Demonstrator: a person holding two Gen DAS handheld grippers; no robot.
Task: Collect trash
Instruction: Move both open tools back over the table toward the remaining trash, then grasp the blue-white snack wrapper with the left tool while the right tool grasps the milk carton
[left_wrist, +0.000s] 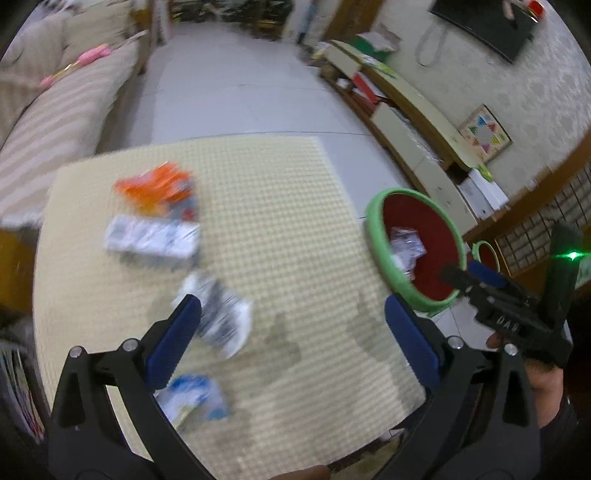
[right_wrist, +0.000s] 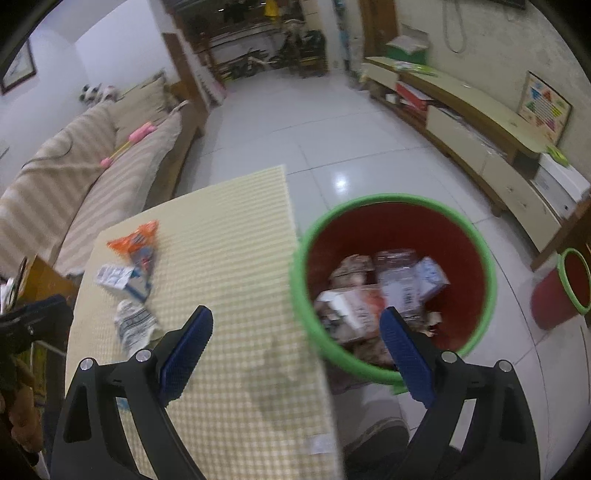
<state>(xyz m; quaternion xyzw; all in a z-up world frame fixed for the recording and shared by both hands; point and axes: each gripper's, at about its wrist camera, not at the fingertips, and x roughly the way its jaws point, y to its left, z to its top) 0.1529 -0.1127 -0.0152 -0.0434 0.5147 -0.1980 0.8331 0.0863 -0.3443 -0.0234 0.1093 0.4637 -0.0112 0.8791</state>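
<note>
Both tools up over the mat-covered table (left_wrist: 280, 192), nothing carried. Left gripper (left_wrist: 291, 325) spread wide, blue pads well apart, empty, hanging above the near end of the litter. Right gripper (right_wrist: 297, 343) likewise spread and empty, straddling the table's right edge and the rim of the red bin (right_wrist: 484, 258) standing on the floor just right of the table, already part full of boxes and wrappers. Still to collect, all on the left part of the table: orange snack packet (left_wrist: 155, 186) farthest, white carton (left_wrist: 151, 238) just nearer than it, crumpled white wrapper (left_wrist: 221, 317) close to the left tool's pads, blue-and-white packet (left_wrist: 195, 400) nearest of all. Light stuff by the look of it, thin film and card, soft, likely to crush and slide on the bumpy mat rather than resist. Best bet for the crumpled wrapper: pinch across a raised fold in the middle. For the carton, squeeze across the narrow sides. Flat packets probably slippery, so catch a puffed edge or a seam. Motion blur heavy in the left view, so fine print and exact shapes unreadable.
</note>
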